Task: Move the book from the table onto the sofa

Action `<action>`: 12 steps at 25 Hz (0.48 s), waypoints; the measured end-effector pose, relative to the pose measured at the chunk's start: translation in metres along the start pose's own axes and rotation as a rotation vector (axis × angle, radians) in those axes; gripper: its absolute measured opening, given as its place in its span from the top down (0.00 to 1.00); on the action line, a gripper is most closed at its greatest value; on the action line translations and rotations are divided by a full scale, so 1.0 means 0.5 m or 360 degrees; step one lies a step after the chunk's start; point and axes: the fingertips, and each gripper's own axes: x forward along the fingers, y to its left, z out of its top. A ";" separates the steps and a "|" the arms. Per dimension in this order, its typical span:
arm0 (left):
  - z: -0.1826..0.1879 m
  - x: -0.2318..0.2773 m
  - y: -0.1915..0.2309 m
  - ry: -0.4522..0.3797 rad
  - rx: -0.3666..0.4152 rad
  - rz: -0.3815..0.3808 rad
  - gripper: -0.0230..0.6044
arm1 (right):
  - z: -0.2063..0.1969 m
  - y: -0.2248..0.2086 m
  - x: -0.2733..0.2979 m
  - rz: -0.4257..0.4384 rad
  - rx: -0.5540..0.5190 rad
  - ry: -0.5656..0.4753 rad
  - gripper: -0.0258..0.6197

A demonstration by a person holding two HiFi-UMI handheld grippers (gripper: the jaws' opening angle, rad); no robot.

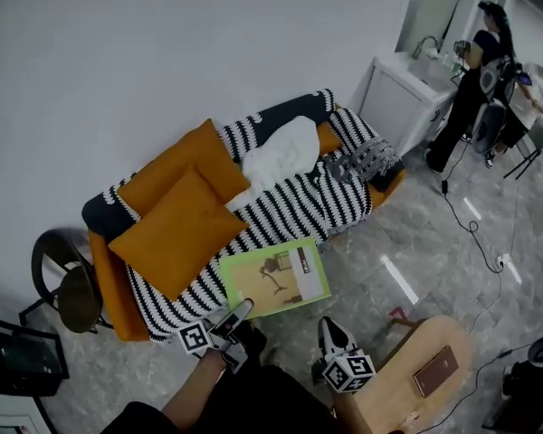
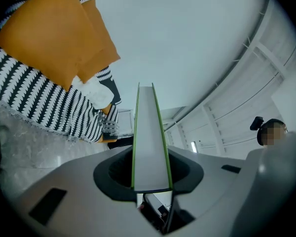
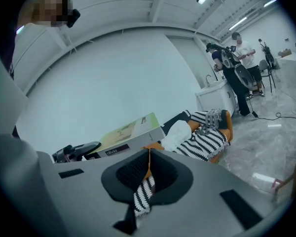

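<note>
The book (image 1: 273, 278), flat with a green cover, hangs over the floor just in front of the sofa's (image 1: 109, 292) front edge. My left gripper (image 1: 242, 309) is shut on its near edge. In the left gripper view the book's (image 2: 150, 137) pale page edge runs straight out between the jaws of the left gripper (image 2: 150, 180). My right gripper (image 1: 327, 325) is beside it on the right, shut and holding nothing. The right gripper view shows the right gripper (image 3: 148, 168) shut, the book (image 3: 130, 135) to its left and the sofa (image 3: 207, 137) beyond.
The sofa carries orange cushions (image 1: 176, 215), a black-and-white striped blanket (image 1: 290, 211) and a white cloth (image 1: 281, 156). A round wooden table (image 1: 407, 387) with a brown flat item (image 1: 436, 371) stands at lower right. A black chair (image 1: 63, 278) is on the left. People (image 1: 480, 70) stand by a white cabinet (image 1: 403, 93).
</note>
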 end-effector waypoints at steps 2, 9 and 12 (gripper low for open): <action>0.024 0.023 0.016 0.0007 -0.0006 0.0015 0.75 | 0.007 -0.006 0.034 0.0002 0.0008 0.0006 0.91; 0.155 0.122 0.075 0.0014 -0.0045 0.0050 0.75 | 0.049 -0.023 0.195 -0.0011 0.0012 0.0033 0.91; 0.218 0.176 0.098 0.0026 -0.0068 0.0057 0.75 | 0.074 -0.036 0.277 -0.0029 0.0017 0.0045 0.91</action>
